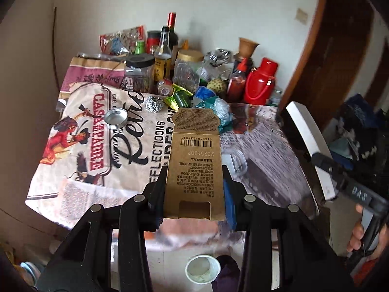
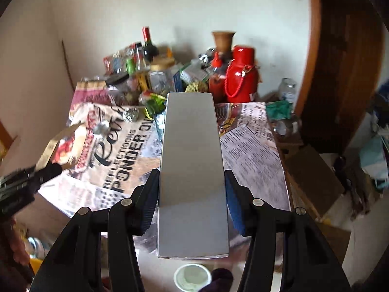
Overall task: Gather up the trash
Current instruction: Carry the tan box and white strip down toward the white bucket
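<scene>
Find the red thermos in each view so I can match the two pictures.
Left wrist view: the red thermos stands at the table's far right, right of the brown card in the left gripper.
Right wrist view: it stands upper centre-right, behind the grey box in the right gripper.
Shared landmark: the dark wine bottle at the back.

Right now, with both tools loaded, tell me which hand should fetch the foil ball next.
Left, once emptied. The left tool is shut on the brown card, and the foil ball lies just left of that card. From the right tool, shut on the grey box, the ball sits far left.
</scene>
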{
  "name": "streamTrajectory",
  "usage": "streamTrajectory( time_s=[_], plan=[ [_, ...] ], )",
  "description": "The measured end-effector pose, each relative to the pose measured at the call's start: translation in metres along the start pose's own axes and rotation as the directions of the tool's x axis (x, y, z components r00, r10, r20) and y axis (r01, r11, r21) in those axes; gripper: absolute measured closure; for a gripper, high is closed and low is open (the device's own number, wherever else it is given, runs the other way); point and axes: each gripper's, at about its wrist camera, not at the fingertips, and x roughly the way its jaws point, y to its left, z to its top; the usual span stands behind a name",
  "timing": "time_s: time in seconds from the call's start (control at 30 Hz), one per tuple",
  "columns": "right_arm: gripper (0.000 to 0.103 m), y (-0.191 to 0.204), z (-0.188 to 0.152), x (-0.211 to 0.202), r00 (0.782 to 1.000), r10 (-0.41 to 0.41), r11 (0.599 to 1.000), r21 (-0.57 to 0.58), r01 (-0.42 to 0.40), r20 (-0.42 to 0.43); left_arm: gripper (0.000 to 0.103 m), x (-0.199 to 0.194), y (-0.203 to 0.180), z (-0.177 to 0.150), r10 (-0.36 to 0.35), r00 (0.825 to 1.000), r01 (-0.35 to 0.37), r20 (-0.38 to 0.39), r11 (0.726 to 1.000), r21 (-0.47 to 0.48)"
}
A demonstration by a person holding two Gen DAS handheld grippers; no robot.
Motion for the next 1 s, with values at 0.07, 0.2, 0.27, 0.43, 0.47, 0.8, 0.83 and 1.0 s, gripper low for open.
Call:
streamTrajectory(
  time_s=[0.07,0.2,0.27,0.43,0.47,0.8,0.83,1.0],
  plan=[
    [0.055,0.008,-0.01,-0.016,1.0,-0.014,0.999,0.038,0.013,0.022,0.064,-0.02,0.009,-0.01,-0.024,1.0,0.024,0.016,1.0,0.006],
    [0.055,0.024,-0.028,-0.045,0.998,-0.035,0.997,0.074,0.031,0.046,0.064,-0.056,0.023,-0.027,-0.045,0.999,0.045,0.03,0.999,0.021],
    [0.055,0.031,-0.036,-0.056,0.998,-0.043,0.996,0.074,0.04,0.041,0.064,-0.069,0.027,-0.035,-0.058,0.998,0.057,0.03,0.998,0.033],
    [0.055,0.037,-0.062,-0.068,0.999,-0.053,0.996,0.065,0.053,-0.002,0.064,-0.081,0.031,-0.059,-0.078,0.997,0.078,-0.012,0.996,0.047],
    [0.055,0.036,-0.069,-0.067,0.999,-0.049,0.997,0.065,0.05,-0.02,0.064,-0.081,0.031,-0.064,-0.081,0.996,0.082,-0.023,0.996,0.046],
    [0.055,0.029,-0.141,-0.046,0.979,0.024,1.0,0.012,-0.022,-0.202,0.064,-0.053,0.005,-0.125,-0.08,0.982,0.093,-0.169,0.993,0.071],
    [0.055,0.027,-0.15,-0.041,0.973,0.035,0.999,0.012,-0.033,-0.229,0.064,-0.049,0.001,-0.132,-0.071,0.98,0.086,-0.185,0.993,0.078],
    [0.055,0.011,-0.197,-0.019,0.935,0.087,0.996,0.058,-0.071,-0.344,0.064,-0.025,-0.016,-0.169,-0.072,0.96,0.094,-0.271,0.993,0.069]
  ],
)
